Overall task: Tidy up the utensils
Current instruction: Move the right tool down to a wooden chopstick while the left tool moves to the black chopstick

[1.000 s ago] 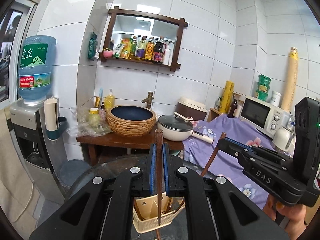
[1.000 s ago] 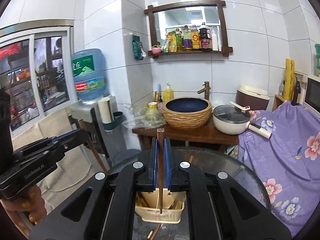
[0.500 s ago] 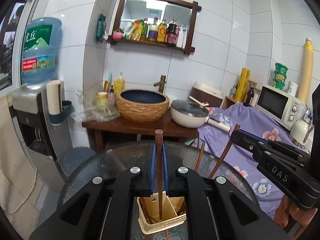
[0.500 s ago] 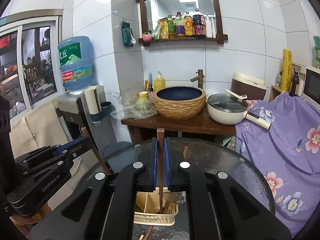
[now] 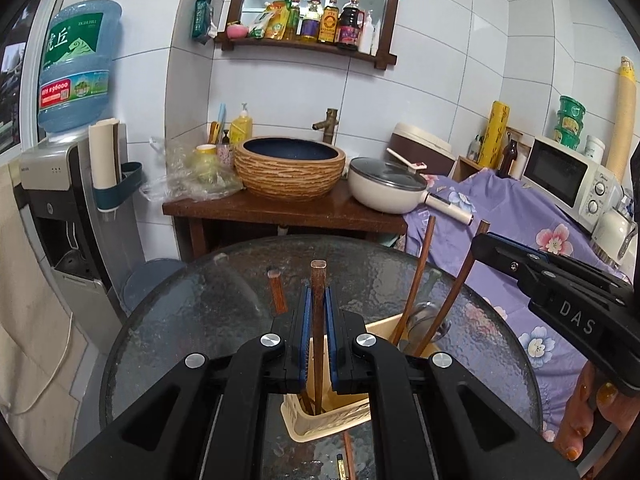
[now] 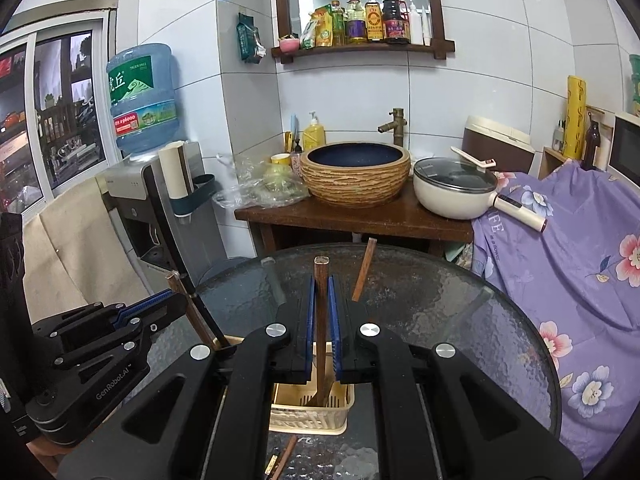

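A cream utensil basket (image 5: 340,416) (image 6: 308,408) stands on the round glass table (image 5: 224,300) (image 6: 460,320). My left gripper (image 5: 316,300) is shut on a brown chopstick (image 5: 318,320), held upright with its lower end inside the basket. My right gripper (image 6: 321,296) is shut on another brown chopstick (image 6: 321,320), upright with its tip in the basket. Each gripper shows in the other's view, the right (image 5: 484,240) and the left (image 6: 176,296). More chopsticks (image 5: 416,284) and a metal spoon (image 5: 424,320) stand in the basket.
Loose chopsticks (image 6: 286,454) lie on the glass in front of the basket. Behind the table stand a wooden stand with a woven basin (image 5: 290,168) and a white pan (image 5: 386,186). A water dispenser (image 5: 60,168) is at the left, a purple cloth (image 6: 560,248) at the right.
Both grippers have moved down and tilted toward the table, lowering their chopsticks into the basket. The table and basket fill more of both views.
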The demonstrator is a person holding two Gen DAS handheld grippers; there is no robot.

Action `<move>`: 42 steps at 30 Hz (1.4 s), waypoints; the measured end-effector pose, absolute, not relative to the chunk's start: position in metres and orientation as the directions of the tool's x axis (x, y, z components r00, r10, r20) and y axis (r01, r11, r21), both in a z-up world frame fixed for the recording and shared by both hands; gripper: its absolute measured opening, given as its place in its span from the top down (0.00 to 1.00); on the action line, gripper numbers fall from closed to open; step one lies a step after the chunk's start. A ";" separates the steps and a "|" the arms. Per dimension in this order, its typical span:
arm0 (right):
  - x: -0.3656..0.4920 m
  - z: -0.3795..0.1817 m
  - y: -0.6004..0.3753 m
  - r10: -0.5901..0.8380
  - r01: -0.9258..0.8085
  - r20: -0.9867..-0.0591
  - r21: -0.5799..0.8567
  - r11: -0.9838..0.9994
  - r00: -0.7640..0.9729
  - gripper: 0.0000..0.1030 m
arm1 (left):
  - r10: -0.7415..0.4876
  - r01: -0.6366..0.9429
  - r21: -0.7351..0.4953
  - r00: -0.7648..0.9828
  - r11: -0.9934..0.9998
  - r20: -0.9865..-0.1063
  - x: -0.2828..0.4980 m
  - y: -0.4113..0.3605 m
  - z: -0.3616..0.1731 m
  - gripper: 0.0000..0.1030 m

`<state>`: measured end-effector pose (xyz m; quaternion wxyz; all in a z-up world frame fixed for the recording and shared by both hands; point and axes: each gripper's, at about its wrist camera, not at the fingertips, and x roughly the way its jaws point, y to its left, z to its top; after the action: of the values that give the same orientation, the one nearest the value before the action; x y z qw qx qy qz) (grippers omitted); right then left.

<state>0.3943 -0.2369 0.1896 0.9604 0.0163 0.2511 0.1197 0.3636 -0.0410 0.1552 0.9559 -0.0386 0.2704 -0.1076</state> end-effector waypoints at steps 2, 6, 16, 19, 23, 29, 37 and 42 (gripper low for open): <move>0.395 0.184 -0.236 0.238 -0.222 -0.487 0.091 0.971 0.840 0.93 | -0.224 0.183 -0.131 0.825 0.974 -0.519 0.365 -0.041 0.149 0.94; 0.392 0.182 -0.235 0.234 -0.221 -0.478 0.085 0.972 0.847 0.93 | -0.211 0.174 -0.120 0.831 0.977 -0.515 0.365 -0.039 0.145 0.94; 0.373 0.177 -0.239 0.247 -0.234 -0.429 0.083 0.969 0.869 0.44 | -0.250 0.203 -0.147 0.834 0.968 -0.491 0.345 -0.034 0.144 0.60; 0.350 0.172 -0.238 0.242 -0.245 -0.392 0.045 0.969 0.887 0.44 | -0.244 0.208 -0.128 0.849 0.970 -0.468 0.326 -0.030 0.138 0.53; 0.315 0.156 -0.238 0.256 -0.263 -0.371 0.033 0.964 0.893 0.44 | -0.224 0.184 -0.129 0.853 0.974 -0.472 0.301 -0.019 0.117 0.47; 0.309 0.089 -0.233 0.273 -0.280 -0.558 0.075 0.957 0.784 0.44 | -0.192 0.170 -0.092 0.794 0.981 -0.577 0.288 -0.014 0.066 0.47; 0.323 -0.008 -0.218 0.266 -0.272 -0.756 0.120 0.955 0.598 0.46 | -0.169 0.215 -0.029 0.669 0.976 -0.724 0.283 -0.029 -0.005 0.48; 0.336 -0.032 -0.215 0.275 -0.253 -0.804 0.161 0.954 0.528 0.55 | -0.184 0.242 -0.036 0.624 0.970 -0.760 0.280 -0.035 -0.027 0.49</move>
<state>0.3363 -0.2148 -0.0323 0.8739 0.0122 0.4619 0.1511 0.2798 -0.0353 -0.0265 0.9004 0.0345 0.4173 -0.1182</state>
